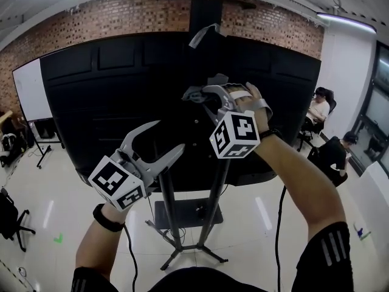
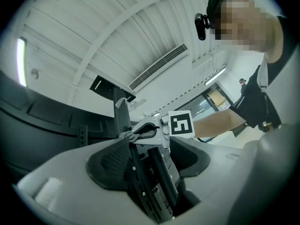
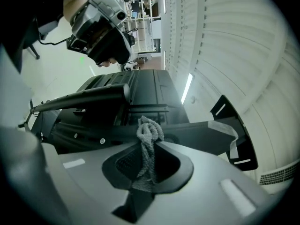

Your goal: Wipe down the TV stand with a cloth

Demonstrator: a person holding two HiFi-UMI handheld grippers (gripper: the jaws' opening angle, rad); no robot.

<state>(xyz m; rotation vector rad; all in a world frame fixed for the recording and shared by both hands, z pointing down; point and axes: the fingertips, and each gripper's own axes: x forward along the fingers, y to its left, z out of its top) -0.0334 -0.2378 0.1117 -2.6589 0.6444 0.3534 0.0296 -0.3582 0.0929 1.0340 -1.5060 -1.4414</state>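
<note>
The TV stand (image 1: pixel 214 193) is a black frame of two uprights on a floor base, carrying a large black TV (image 1: pixel 109 90) seen from its back. My right gripper (image 1: pixel 203 93) is raised high and shut on a bunched grey cloth (image 1: pixel 193 94), which presses against the stand's black bar (image 3: pixel 197 135); the cloth (image 3: pixel 149 135) hangs between the pads. My left gripper (image 1: pixel 165 146) is lower and to the left, open. The stand's uprights (image 2: pixel 154 172) run between its spread jaws, and I cannot tell if they touch. The left gripper view also shows the right gripper (image 2: pixel 150 131).
Two people sit at the right (image 1: pixel 317 111) (image 1: pixel 334 154). A whiteboard (image 1: pixel 30 90) stands at the left in front of a brick wall, with an office chair (image 1: pixel 9 218) below it. A black cable (image 1: pixel 279 224) hangs to the white floor beside the stand's base (image 1: pixel 182 213).
</note>
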